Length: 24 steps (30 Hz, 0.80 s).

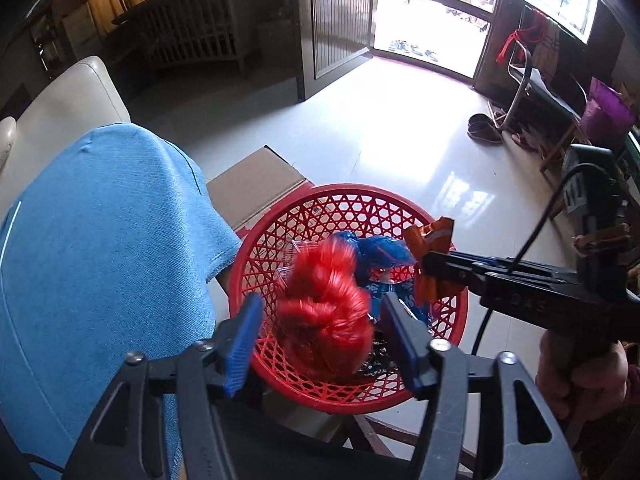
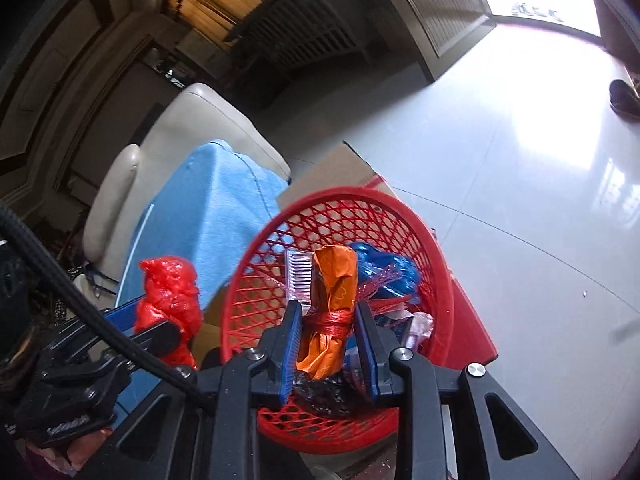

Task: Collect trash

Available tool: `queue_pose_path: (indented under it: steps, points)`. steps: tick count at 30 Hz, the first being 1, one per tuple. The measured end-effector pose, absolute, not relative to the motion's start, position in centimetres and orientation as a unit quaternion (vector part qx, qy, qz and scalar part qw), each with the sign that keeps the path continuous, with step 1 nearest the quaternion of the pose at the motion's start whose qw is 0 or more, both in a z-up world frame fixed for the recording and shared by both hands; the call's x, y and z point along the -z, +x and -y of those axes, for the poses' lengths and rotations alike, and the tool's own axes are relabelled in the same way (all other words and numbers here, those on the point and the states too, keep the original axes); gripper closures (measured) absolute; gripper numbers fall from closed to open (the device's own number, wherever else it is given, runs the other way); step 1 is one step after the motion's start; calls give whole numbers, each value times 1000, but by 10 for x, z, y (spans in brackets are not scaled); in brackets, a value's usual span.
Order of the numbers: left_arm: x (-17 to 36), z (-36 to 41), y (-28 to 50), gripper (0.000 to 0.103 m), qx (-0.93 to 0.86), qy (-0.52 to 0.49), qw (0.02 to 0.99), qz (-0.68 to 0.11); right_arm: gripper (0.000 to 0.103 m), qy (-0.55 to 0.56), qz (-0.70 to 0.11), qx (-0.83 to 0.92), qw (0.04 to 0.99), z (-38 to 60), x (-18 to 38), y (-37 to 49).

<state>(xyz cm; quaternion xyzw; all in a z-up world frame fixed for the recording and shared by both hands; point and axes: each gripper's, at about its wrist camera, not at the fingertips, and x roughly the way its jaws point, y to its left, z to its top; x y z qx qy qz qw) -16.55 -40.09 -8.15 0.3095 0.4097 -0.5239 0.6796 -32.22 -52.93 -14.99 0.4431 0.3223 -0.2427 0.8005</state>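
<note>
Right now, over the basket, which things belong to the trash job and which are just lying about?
Job:
red basket
red plastic bag, between the open left gripper
orange wrapper, held in the right gripper
blue bag and white comb in the basket

Lying about:
blue cloth
cardboard box
slippers

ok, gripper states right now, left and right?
Left gripper: open, red bag loose between fingers.
Right gripper: shut on orange wrapper.
</note>
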Motion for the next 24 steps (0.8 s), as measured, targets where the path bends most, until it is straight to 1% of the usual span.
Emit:
queue_pose_path:
  steps: [3, 4, 5, 6, 7, 8, 11, 18, 19, 21, 24]
  points:
    - [79, 395, -160, 38, 527, 300, 679, -414, 72, 452, -332, 249, 790, 535, 157, -320]
    - [78, 393, -159, 38, 525, 298, 682, -413, 70, 456, -332, 250, 787, 535, 159, -320]
    - [76, 389, -158, 38, 520, 299, 687, -410, 64, 462, -332, 248, 784, 536, 160, -319]
    - [73, 386, -157, 38, 514, 302, 693, -405, 53, 464, -332, 248, 783, 535, 161, -318]
    - [72, 383, -155, 38, 510, 303, 699, -400, 46, 462, -331, 250, 784, 534, 159, -317]
    - [69, 379, -153, 38, 502, 304, 707, -394, 44, 457, -328, 251, 788, 532, 155, -317]
    - [56, 360, -144, 37, 471, 298, 739, -379, 44, 440, -320, 242, 804, 524, 143, -311]
    - [18, 301, -119, 36, 390, 277, 812, -333, 44, 377, -304, 220, 846, 496, 92, -286]
    - [11, 290, -114, 35, 375, 274, 823, -327, 44, 366, -304, 215, 853, 490, 85, -279]
    - [-1, 269, -107, 26, 346, 263, 843, -315, 44, 340, -303, 202, 867, 472, 67, -267]
    - [-19, 233, -95, 25, 311, 239, 870, -299, 44, 299, -303, 178, 887, 441, 42, -245]
